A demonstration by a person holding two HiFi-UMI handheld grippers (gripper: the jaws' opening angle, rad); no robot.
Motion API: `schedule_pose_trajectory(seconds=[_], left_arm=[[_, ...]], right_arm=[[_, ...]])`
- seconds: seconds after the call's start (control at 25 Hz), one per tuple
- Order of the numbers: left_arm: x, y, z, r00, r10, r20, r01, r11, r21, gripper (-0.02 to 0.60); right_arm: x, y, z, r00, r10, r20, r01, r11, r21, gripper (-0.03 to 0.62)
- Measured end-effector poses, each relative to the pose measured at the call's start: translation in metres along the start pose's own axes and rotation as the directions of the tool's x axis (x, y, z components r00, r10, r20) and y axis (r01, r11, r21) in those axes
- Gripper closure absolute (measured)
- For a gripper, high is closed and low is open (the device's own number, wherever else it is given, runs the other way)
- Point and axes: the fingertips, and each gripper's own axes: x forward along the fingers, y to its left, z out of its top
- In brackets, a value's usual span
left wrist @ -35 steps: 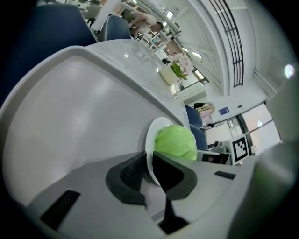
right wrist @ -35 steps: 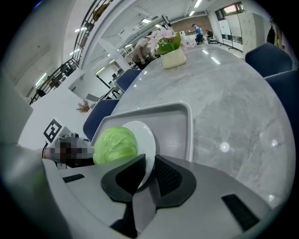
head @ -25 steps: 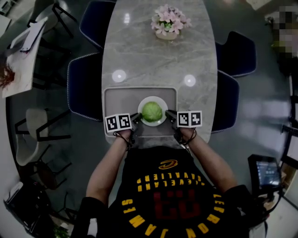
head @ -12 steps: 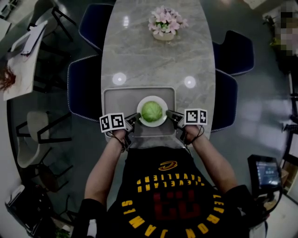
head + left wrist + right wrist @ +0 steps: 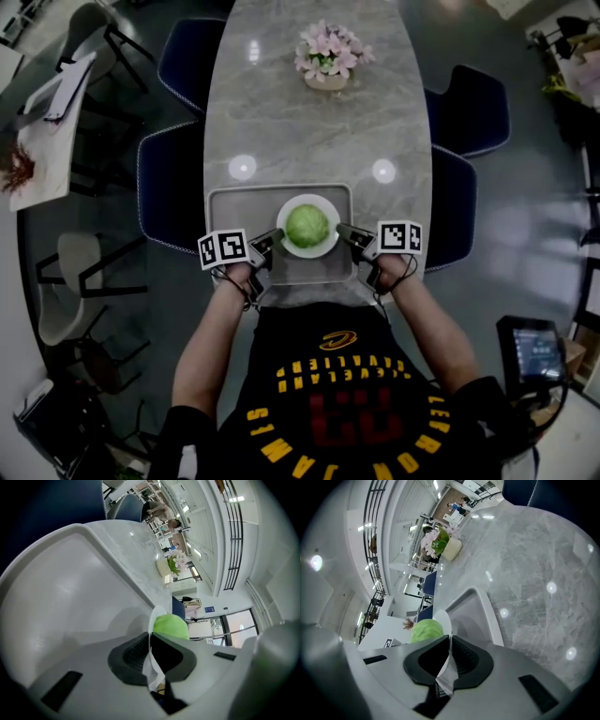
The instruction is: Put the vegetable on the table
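A round green vegetable point(image 5: 307, 225) lies on a white plate point(image 5: 327, 207) over the grey tray point(image 5: 234, 211) at the near end of the marble table point(image 5: 319, 122). My left gripper point(image 5: 272, 237) is shut on the plate's left rim, and my right gripper point(image 5: 345, 232) is shut on its right rim. In the left gripper view the rim point(image 5: 151, 620) runs between the dark pads point(image 5: 133, 656), with the vegetable point(image 5: 171, 626) just beyond. The right gripper's point(image 5: 449, 660) jaws have just been closing on the plate's rim point(image 5: 443, 620), and the vegetable point(image 5: 425, 630) shows behind it.
A pot of pink flowers point(image 5: 327, 58) stands at the table's far end. Dark blue chairs point(image 5: 169, 183) point(image 5: 469, 108) line both long sides. The tray's raised rim point(image 5: 485, 606) surrounds the plate. A white side table point(image 5: 47, 122) stands far left.
Both grippers have risen a little and rolled, carrying the plate with the vegetable. The plate now hangs slightly higher over the tray.
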Motion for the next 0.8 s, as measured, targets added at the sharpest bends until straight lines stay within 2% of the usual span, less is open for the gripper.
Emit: schedule_pose_trajectory(seconds=[0.6, 0.8], left_arm=[[0.013, -0.041, 0.058, 0.999, -0.030, -0.019, 0.032, 0.996, 0.085, 0.560], [0.016, -0.049, 0.079, 0.999, -0.036, -0.018, 0.037, 0.995, 0.091, 0.560]], right_arm=[[-0.003, 0.028, 0.062, 0.999, 0.004, 0.048, -0.001, 0.998, -0.060, 0.563], [-0.001, 0.041, 0.082, 0.998, 0.001, 0.069, 0.003, 0.998, -0.061, 0.565]])
